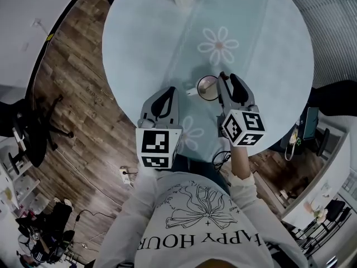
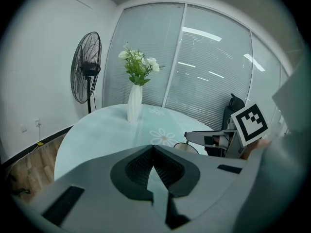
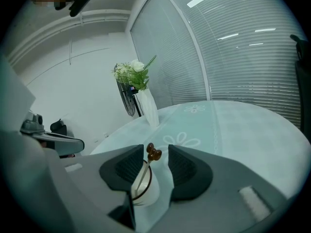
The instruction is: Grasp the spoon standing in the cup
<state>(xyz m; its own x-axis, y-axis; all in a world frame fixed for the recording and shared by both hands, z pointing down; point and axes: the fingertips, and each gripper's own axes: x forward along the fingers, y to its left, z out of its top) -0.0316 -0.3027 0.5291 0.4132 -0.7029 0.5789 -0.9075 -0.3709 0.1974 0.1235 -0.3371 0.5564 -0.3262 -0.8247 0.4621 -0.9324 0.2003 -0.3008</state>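
Right gripper (image 3: pixel 156 155) astride spoon (image 3: pixel 143 174), vase (image 3: pixel 148 108) beyond

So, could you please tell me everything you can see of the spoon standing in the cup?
The spoon has a thin, pale handle topped by a glossy brown, lobed knob. It stands tilted in the white cup, which has a dark rim; the spoon's bowl is hidden inside. The knob sits between the open jaws of the right gripper, which do not appear to touch it.
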